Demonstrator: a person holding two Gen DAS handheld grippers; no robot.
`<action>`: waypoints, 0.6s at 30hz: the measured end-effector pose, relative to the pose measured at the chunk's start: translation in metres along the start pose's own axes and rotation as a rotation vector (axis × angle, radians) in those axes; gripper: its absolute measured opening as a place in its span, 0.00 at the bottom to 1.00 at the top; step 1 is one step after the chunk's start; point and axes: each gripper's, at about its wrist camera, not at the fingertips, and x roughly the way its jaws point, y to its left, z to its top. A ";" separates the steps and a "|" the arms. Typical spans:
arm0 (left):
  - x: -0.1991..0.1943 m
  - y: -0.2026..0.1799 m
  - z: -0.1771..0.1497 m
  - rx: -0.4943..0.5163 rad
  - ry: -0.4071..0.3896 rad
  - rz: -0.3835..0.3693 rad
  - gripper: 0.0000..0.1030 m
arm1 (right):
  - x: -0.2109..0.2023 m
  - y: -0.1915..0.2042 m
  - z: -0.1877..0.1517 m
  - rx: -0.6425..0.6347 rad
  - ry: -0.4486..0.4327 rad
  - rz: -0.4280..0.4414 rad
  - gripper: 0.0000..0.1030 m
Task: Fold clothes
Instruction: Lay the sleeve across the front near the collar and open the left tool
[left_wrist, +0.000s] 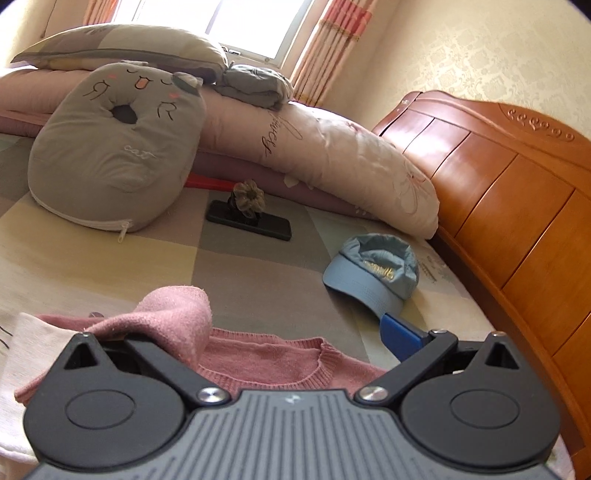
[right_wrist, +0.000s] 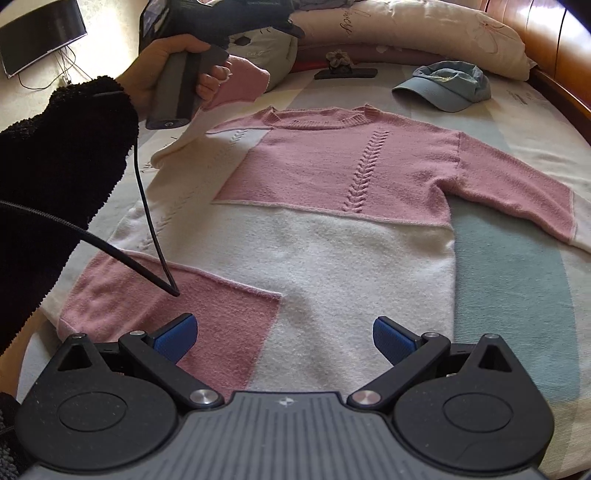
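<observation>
A pink and white knit sweater lies flat, front up, on the bed, collar toward the pillows. Its right sleeve is spread out to the side. My right gripper hovers open over the hem, with nothing between its blue pads. The other sleeve is lifted and draped over the left finger of my left gripper, hiding that finger. Its jaws stand wide apart, and only the right blue pad shows. In the right wrist view a hand holds that gripper's handle above the sweater's shoulder.
A blue cap lies right of the collar. A black phone with a scrunchie on it sits farther back. A grey cat cushion, long pillows and the wooden headboard border the bed. A black cable hangs over the sweater.
</observation>
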 end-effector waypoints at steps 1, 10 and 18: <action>0.004 -0.002 -0.004 0.007 0.003 0.008 0.98 | 0.001 -0.001 0.000 0.005 0.002 -0.001 1.00; 0.028 -0.011 -0.042 0.092 0.044 0.046 0.98 | 0.010 -0.002 0.001 0.014 0.026 0.002 1.00; 0.053 -0.016 -0.084 0.247 0.187 0.024 0.99 | 0.011 -0.005 -0.003 0.037 0.037 -0.009 1.00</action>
